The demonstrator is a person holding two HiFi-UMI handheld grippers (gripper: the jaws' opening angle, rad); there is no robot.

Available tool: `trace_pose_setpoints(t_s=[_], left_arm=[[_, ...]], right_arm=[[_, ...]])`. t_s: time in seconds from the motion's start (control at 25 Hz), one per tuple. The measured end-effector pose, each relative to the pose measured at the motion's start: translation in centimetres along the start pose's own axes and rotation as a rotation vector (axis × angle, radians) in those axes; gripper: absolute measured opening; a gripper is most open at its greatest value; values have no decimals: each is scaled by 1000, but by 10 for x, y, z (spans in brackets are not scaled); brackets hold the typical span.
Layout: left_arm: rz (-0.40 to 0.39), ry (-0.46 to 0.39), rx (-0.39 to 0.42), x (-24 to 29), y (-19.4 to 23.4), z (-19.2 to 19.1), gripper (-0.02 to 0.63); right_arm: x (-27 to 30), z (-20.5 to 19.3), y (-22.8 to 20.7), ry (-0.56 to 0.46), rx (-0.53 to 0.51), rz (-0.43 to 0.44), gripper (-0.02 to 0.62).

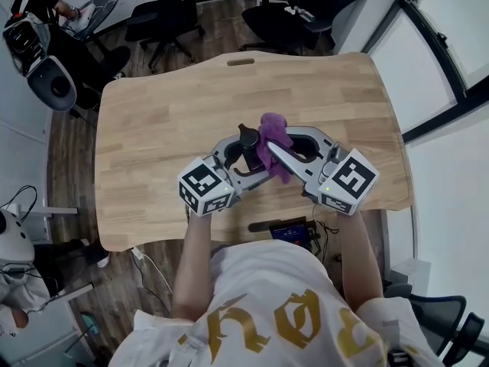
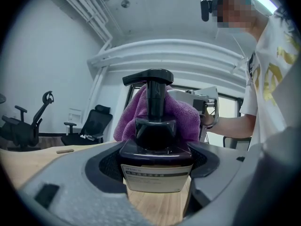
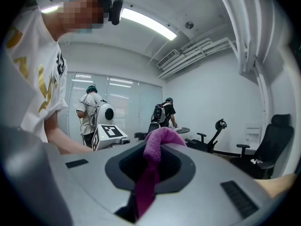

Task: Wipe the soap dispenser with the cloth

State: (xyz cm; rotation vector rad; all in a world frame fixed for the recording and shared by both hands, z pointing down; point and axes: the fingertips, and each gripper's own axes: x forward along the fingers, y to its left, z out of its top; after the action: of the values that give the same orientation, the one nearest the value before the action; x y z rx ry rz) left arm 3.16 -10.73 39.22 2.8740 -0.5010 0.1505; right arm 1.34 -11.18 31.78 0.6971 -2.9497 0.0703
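Two hand-held grippers over the middle of the counter (image 1: pixel 168 113), tips close together. Jaws of the left hand-held gripper (image 2: pixel 157 166) closed on the shoulders of the soap dispenser (image 2: pixel 155 135), a dark pump bottle held upright. Its base hidden behind the jaws, so no telling whether resting on the wood or lifted. Jaws of the right hand-held gripper (image 3: pixel 149 166) pinched shut on the purple cloth (image 3: pixel 151 149), one fold bulging above them, the tail trailing down out of sight. Cloth pressed against the far side of the pump neck, nozzle clear above it. From the head view, most of the bottle covered by cloth and jaws. Pale label (image 2: pixel 157 175) on the bottle front, with a dark band and small print too blurred to read. Gold letters on the white shirt (image 1: pixel 267 297) cut off at the frame edge, unreadable. Beyond the counter, black office chairs (image 1: pixel 164 17).
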Motion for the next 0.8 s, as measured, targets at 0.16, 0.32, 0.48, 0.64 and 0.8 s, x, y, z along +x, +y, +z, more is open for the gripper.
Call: trace_pose_setpoints(t_s=[0.16,0.32,0.48,0.64,0.8], left_arm=[[-36,33,14,-2,-6,-6,333],[-72,47,6,-4,-10,-11,333],[-104,51,5,-7,-13,-11,333],[-143,62,9,-6,-20,-13,333],[-191,70,23,2,-34,-14,333]], right_arm=[[2,-4,-4,22,-16,-28,29],[6,-7,-4,43,-18,-32,29],[8,-6,-2,33,-29,-36,29],[9,-8,-6,43,-43,-72,29],[11,-12,-11,68,-42,-95,29]])
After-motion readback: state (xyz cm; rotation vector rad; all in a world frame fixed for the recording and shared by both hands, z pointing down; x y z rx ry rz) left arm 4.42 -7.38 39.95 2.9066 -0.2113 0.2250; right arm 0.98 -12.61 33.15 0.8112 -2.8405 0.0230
